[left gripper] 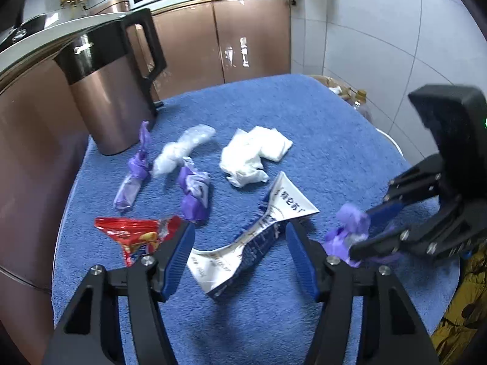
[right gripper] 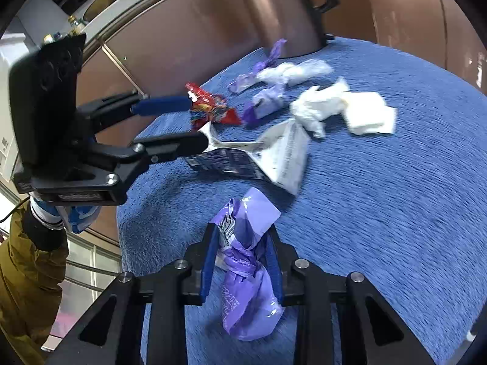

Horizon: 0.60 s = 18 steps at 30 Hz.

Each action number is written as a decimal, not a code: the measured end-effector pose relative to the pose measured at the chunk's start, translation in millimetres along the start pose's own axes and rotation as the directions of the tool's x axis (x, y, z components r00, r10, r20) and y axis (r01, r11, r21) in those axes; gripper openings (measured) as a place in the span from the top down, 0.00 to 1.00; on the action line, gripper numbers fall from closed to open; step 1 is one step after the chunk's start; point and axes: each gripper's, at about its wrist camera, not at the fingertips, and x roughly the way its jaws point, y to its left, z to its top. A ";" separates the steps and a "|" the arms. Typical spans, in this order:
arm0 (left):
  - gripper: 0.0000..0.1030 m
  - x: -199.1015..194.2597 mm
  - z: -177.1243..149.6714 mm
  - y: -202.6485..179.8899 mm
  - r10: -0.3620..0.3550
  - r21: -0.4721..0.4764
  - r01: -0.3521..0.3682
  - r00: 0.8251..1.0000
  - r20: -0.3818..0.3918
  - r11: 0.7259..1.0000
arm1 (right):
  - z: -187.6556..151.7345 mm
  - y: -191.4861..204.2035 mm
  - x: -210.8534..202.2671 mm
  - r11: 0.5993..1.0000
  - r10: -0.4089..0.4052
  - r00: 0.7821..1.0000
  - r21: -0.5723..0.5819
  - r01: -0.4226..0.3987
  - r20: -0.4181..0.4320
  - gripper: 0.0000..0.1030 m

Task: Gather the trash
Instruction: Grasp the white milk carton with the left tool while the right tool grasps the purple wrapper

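Note:
Trash lies scattered on a blue towel-covered table [left gripper: 319, 133]. My left gripper [left gripper: 240, 243] is open, its blue pads [left gripper: 182, 255] on either side of a crumpled white and dark blue packet [left gripper: 258, 234] without pressing it. A red snack wrapper [left gripper: 134, 234] lies just left of it. My right gripper [right gripper: 243, 258] is shut on a crumpled purple wrapper [right gripper: 246, 273] at the table's near edge. In the left wrist view the right gripper [left gripper: 362, 231] shows at the right with that purple wrapper [left gripper: 350, 228] in it. In the right wrist view the left gripper [right gripper: 197, 121] reaches over the packet [right gripper: 280, 158].
A copper kettle [left gripper: 112, 97] with a black handle stands at the table's back left. White tissue [left gripper: 252, 155], clear plastic [left gripper: 182, 149] and two more purple wrappers [left gripper: 134, 176] [left gripper: 194, 194] lie mid-table. Copper cabinets [left gripper: 249, 36] stand behind. An olive sleeve [right gripper: 24, 273] is at the left.

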 end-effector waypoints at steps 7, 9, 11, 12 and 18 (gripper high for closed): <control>0.44 26.7 1.0 -13.7 0.016 0.063 -0.011 0.997 -0.080 0.998 | -15.8 -20.8 -43.2 0.997 -0.016 0.996 0.072 0.010 0.083 0.74; 0.46 35.3 0.9 -14.5 0.025 0.071 -0.017 0.994 -0.107 0.997 | -21.1 -28.0 -56.5 0.995 -0.023 0.994 0.096 0.012 0.107 0.74; 0.48 42.4 1.1 -17.0 0.029 0.083 -0.018 0.991 -0.133 0.996 | -22.7 -34.8 -63.3 0.993 -0.033 0.991 0.117 0.018 0.127 0.74; 0.49 45.1 1.4 -18.9 0.031 0.090 -0.019 0.989 -0.142 0.996 | -24.2 -37.6 -67.2 0.992 -0.038 0.990 0.126 0.021 0.135 0.74; 0.58 56.4 3.5 -37.7 0.057 0.128 -0.035 0.983 -0.176 0.991 | -37.4 -57.1 -93.1 0.981 -0.054 0.980 0.193 0.016 0.190 0.74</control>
